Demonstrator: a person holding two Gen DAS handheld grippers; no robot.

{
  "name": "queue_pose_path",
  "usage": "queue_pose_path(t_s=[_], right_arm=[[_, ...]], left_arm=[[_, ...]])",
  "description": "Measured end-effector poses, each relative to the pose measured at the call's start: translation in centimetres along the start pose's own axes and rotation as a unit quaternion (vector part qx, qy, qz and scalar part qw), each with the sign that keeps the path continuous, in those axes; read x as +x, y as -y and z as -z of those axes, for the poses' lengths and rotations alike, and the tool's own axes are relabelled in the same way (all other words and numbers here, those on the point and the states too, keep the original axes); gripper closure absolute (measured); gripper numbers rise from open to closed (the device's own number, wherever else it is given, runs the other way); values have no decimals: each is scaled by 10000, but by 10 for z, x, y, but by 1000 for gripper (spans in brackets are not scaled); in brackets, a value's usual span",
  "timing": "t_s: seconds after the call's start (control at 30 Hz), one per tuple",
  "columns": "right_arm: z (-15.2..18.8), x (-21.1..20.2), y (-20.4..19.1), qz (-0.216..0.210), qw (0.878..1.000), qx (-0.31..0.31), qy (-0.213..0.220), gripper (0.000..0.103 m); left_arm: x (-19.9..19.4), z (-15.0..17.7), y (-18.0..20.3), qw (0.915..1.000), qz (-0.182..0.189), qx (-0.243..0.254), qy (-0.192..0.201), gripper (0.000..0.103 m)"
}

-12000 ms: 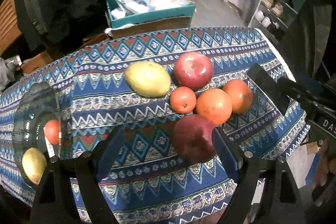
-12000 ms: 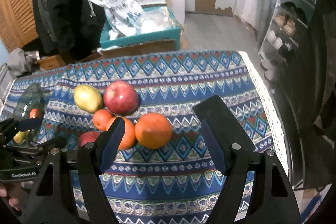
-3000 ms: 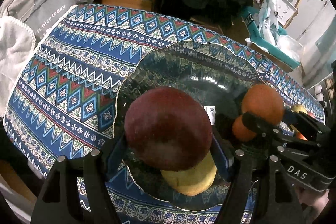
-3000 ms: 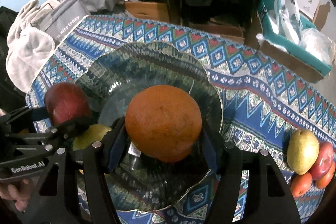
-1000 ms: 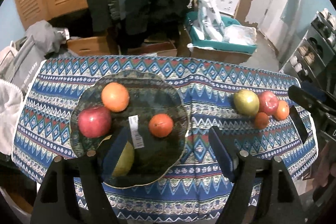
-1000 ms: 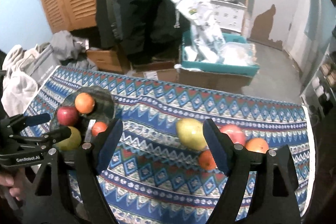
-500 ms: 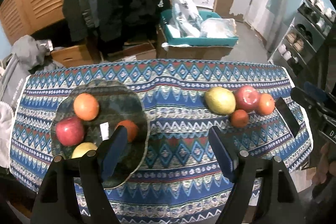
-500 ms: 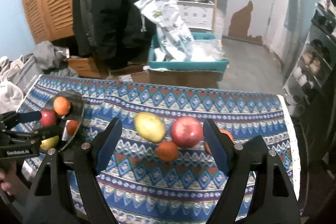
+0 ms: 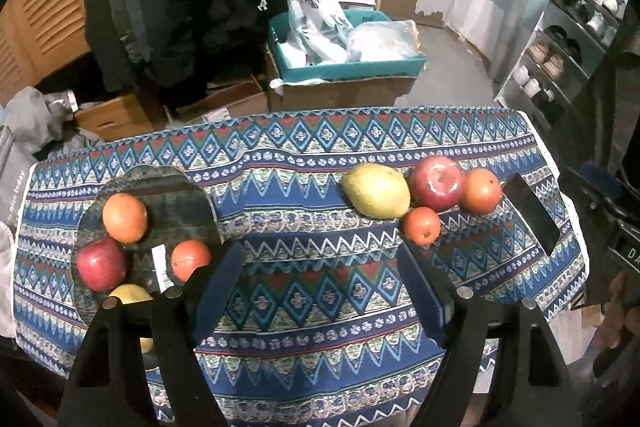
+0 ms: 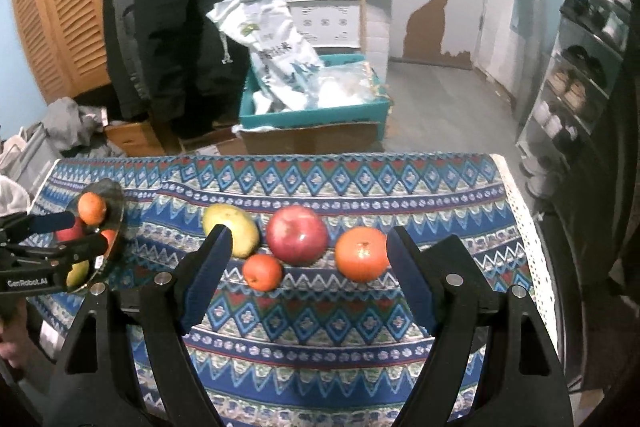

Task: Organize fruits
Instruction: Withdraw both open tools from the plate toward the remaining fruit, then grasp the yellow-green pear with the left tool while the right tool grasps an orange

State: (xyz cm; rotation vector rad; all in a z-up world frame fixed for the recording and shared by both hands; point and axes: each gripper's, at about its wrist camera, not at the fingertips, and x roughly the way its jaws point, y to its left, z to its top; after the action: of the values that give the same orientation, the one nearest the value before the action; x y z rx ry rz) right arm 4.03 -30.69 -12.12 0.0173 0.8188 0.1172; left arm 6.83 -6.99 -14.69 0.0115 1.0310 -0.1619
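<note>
Having been emptied into the dark glass plate point(image 9: 160, 183), both grippers point(image 9: 320, 291) point(image 10: 308, 267), jaws wide and empty, are swung back toward the four fruits right of it, led by the large red apple point(image 10: 297, 234).

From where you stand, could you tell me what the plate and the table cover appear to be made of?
Plate: probably dark tinted glass, glossy; the cloth's pattern seems to show through it and a white label sits on it. It could be clear plastic.
Table cover: woven or printed fabric, matte; it drapes over the table edge, with a white lacy trim on the right side.

Both tools released fruit into the bowl point(image 9: 92, 215).
</note>
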Motion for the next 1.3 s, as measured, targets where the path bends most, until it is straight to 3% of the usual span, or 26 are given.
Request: queue_pose_path(t_s=[0.47, 0.87, 1.3], right_arm=[[3, 20, 28, 114, 9992, 273, -259, 24], [19, 87, 53, 89, 9937, 439, -1029, 24], [26, 149, 42, 100, 9877, 213, -1548, 24]], left_arm=[[33, -16, 9, 9998, -44, -129, -164, 22], [81, -28, 32, 9985, 205, -16, -515, 22], [122, -31, 37, 9951, 375, -243, -881, 22]])
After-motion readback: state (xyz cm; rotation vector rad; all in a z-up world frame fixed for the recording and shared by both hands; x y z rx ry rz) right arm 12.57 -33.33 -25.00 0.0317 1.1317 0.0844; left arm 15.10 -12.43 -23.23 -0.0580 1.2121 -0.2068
